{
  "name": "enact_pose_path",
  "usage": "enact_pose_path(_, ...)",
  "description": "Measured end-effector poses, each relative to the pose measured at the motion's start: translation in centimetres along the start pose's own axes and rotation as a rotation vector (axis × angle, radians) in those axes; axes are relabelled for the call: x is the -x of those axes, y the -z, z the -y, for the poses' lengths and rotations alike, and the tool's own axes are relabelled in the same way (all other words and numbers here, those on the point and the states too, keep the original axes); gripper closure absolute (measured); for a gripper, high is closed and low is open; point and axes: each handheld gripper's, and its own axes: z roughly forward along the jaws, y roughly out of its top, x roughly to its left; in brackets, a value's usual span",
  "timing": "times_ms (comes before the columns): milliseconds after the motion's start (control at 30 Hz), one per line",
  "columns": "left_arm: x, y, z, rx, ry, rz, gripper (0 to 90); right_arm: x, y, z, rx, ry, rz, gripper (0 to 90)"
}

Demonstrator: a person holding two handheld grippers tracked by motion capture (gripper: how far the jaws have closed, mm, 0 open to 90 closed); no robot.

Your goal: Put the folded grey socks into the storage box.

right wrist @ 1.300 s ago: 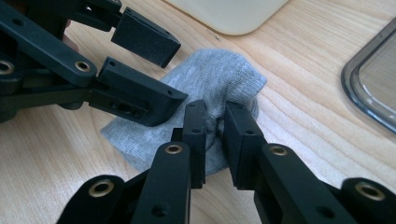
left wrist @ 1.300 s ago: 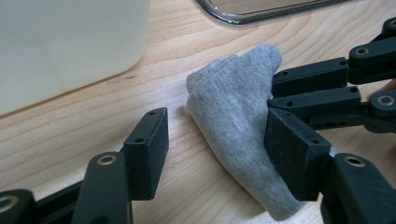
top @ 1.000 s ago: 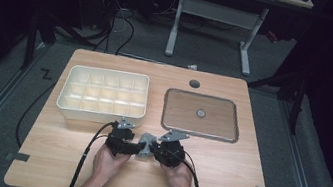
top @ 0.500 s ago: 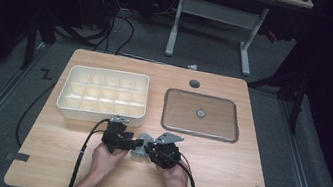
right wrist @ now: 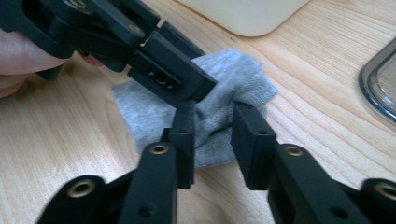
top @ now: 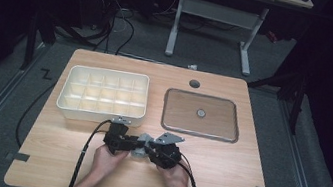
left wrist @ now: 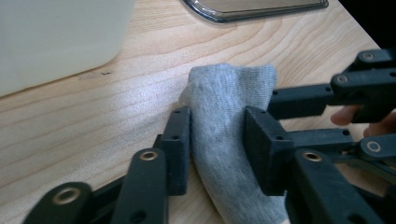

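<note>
A grey sock (left wrist: 229,84) lies crumpled on the wooden table near its front middle (top: 138,154). My left gripper (left wrist: 217,140) has just been closing, and its pads pinch a fold of the sock from both sides. My right gripper (right wrist: 212,133) faces it from the other side. Its jaws have just been opening and now straddle another fold of the sock (right wrist: 233,74) with slack. In the high view the left gripper (top: 132,145) and the right gripper (top: 148,150) meet tip to tip over the sock.
A white compartment box (top: 101,109) stands just behind the left gripper, also close in the left gripper view (left wrist: 56,37). A shallow metal-rimmed tray (top: 199,130) lies at the back right. Bare wood stretches to either side of the hands.
Both hands stay at the front middle of the table. The left gripper has shifted slightly around the sock. The jaws' movement is too small to make out from above.
</note>
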Motion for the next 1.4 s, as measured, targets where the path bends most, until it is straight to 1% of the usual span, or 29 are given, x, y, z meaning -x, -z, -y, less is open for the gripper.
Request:
enact_pose_path(33,0.1,0.0,0.0,0.002,0.000,-0.003,65.7,0.1,0.0,0.0,-0.002,-0.004,0.000,67.7)
enact_pose_path(100,0.3,0.1,0.0,0.001,-0.016,-0.008,68.4,0.2,0.2,0.0,-0.001,-0.011,-0.001,63.5)
enact_pose_path(167,0.5,0.1,0.1,0.011,-0.043,-0.020,71.7,0.3,0.4,0.0,0.004,-0.017,0.004,58.3)
enact_pose_path(267,0.6,0.2,0.1,0.014,-0.053,-0.021,74.2,0.5,1.0,0.2,0.016,-0.025,0.025,52.5)
enact_pose_path(367,0.8,0.2,0.1,0.020,-0.057,-0.022,75.2,1.1,1.9,0.6,0.040,-0.045,0.043,50.5)
enact_pose_path(433,0.9,0.3,0.1,0.023,-0.062,-0.025,75.6,1.6,2.6,1.0,0.046,-0.058,0.057,49.7)
enact_pose_path(567,1.0,0.6,0.1,0.031,-0.073,-0.031,76.0,3.2,3.7,2.3,0.009,-0.080,0.103,48.7)
enact_pose_path(667,1.1,0.9,0.1,0.035,-0.084,-0.039,76.2,4.1,4.2,3.3,-0.021,-0.094,0.151,48.1)
enact_pose_path(800,1.3,1.6,0.1,0.045,-0.101,-0.051,76.3,4.9,4.8,4.3,-0.031,-0.111,0.205,45.9)
enact_pose_path(867,1.3,1.8,0.1,0.047,-0.108,-0.054,76.3,5.1,4.9,4.6,-0.046,-0.107,0.244,44.9)
enact_pose_path(933,1.3,2.1,0.1,0.049,-0.118,-0.053,76.3,5.0,4.9,4.8,-0.054,-0.094,0.260,44.3)
enact_pose_path(1033,1.3,2.4,0.1,0.044,-0.121,-0.055,76.4,5.3,4.9,5.1,-0.038,-0.108,0.249,43.0)
enact_pose_path(1133,1.3,2.7,0.1,0.045,-0.123,-0.054,76.4,5.5,4.9,5.4,-0.016,-0.142,0.231,42.5)
enact_pose_path(1267,1.4,3.0,-0.1,0.042,-0.128,-0.051,76.4,5.5,4.9,5.4,-0.019,-0.146,0.236,40.9)
enact_pose_path(1400,1.7,3.5,-0.5,0.044,-0.144,-0.050,76.4,5.4,4.8,5.3,-0.020,-0.149,0.248,39.6)
